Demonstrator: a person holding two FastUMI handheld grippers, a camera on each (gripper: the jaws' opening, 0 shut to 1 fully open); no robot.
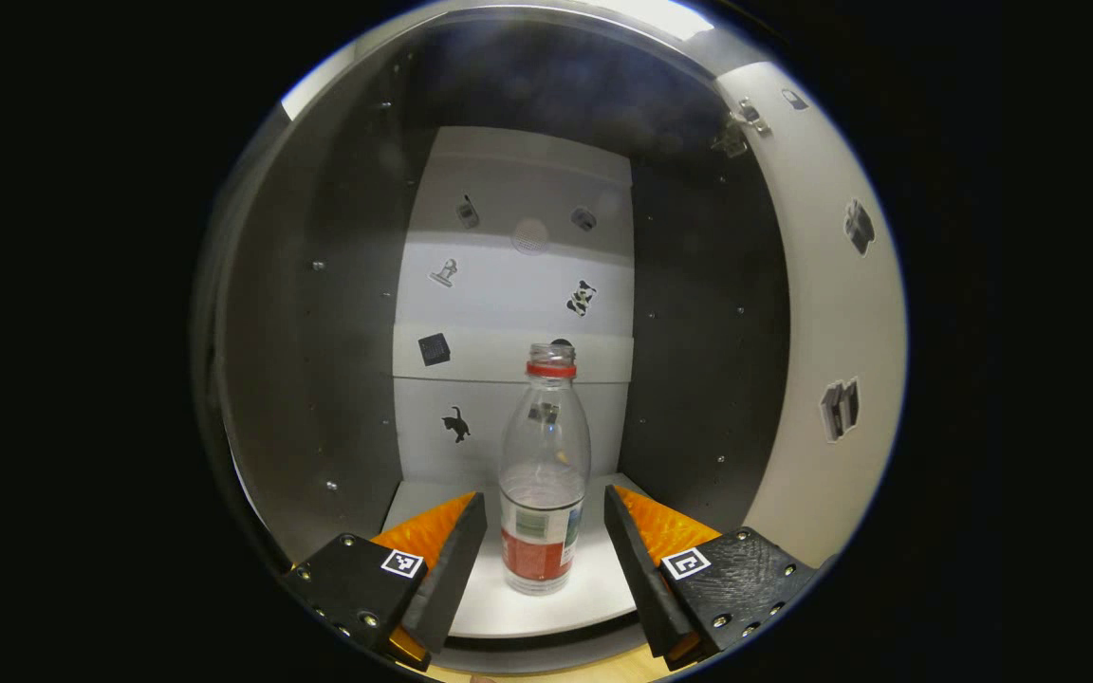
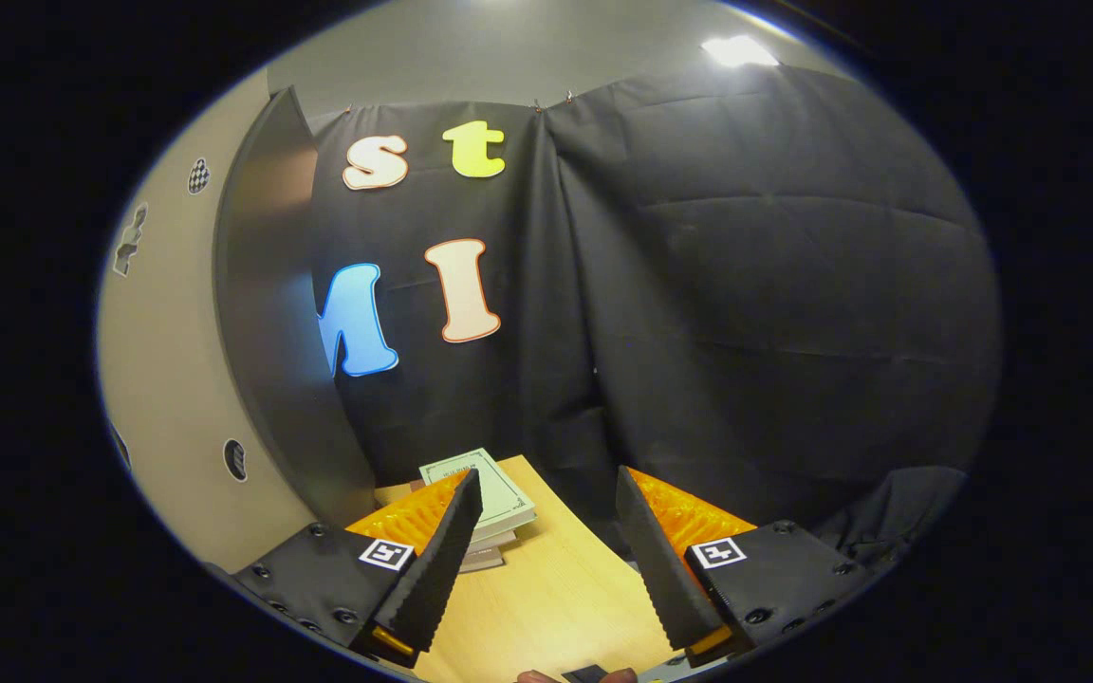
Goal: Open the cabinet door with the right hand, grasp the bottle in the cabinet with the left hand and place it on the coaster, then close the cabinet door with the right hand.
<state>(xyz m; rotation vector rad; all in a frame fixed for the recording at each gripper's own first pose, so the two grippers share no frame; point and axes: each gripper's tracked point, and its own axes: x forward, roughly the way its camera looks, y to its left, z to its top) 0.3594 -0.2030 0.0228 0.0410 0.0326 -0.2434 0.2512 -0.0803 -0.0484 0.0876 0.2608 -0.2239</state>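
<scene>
Bottle (image 1: 544,479) clear, capless, red-ringed, upright (red-banded label) between wide-spread left gripper (image 1: 545,531) fingers, untouched.

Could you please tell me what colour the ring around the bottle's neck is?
Red ring, clearest in the left gripper view.

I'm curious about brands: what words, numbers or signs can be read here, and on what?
Label on the bottle: too blurred to read.
Cover of the booklet: print too small to read.
Stickers in the cabinet: pictures, no words.
Tags on left gripper and right gripper: coded squares, no words.
</scene>
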